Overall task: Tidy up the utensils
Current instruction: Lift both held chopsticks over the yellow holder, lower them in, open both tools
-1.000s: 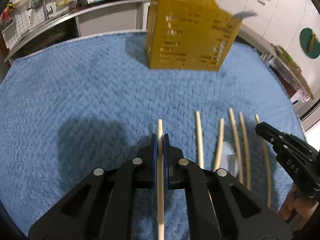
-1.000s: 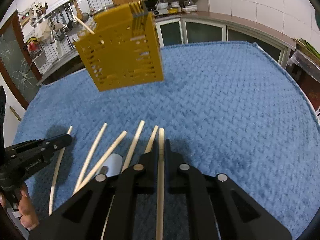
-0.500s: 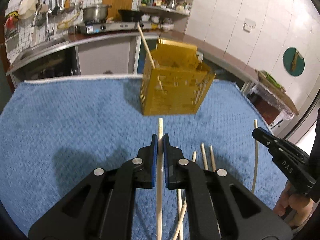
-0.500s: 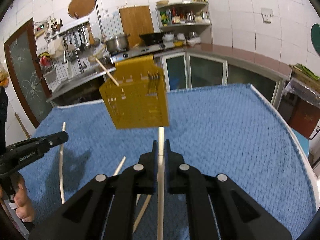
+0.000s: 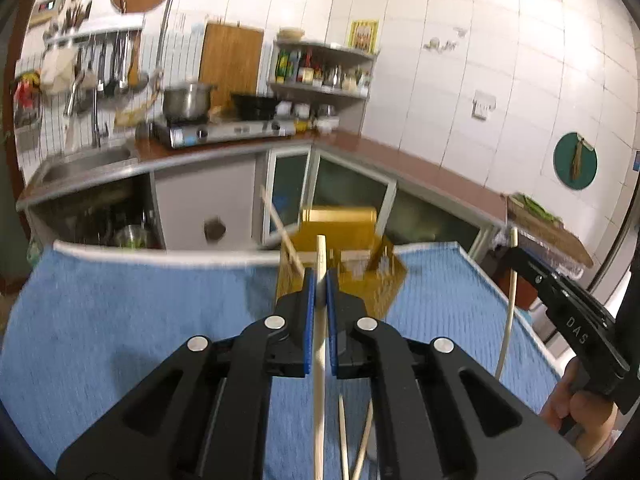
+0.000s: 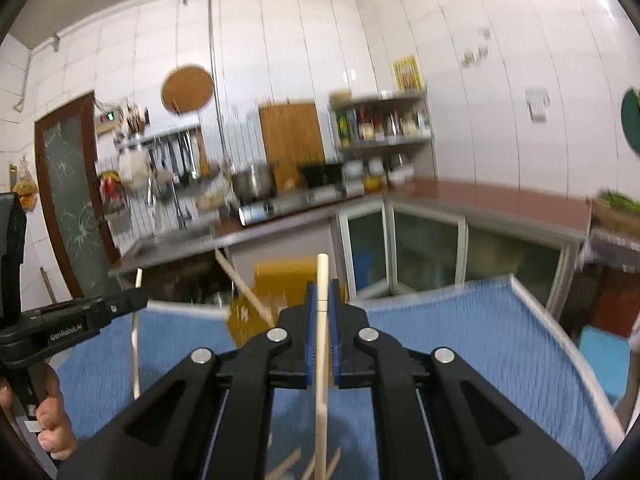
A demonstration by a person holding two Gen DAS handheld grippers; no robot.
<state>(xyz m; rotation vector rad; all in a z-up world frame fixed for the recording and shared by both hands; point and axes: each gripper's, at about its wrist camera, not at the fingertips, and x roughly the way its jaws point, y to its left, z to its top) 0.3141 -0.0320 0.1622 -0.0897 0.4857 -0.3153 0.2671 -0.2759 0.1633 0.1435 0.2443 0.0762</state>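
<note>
My left gripper [image 5: 318, 280] is clamped narrow on one chopstick [image 5: 319, 360], which runs straight up the middle of its view toward twelve o'clock, and my right gripper [image 6: 321, 296] pinches a second chopstick [image 6: 321, 360] the same way. Ahead of both, at twelve o'clock on the blue towel [image 5: 120, 320], stands the yellow slotted holder [image 5: 360, 248] with one stick [image 5: 280, 232] already leaning out of it toward eleven o'clock. A few loose chopsticks [image 5: 352, 440] lie on the towel at six o'clock, below my left gripper.
</note>
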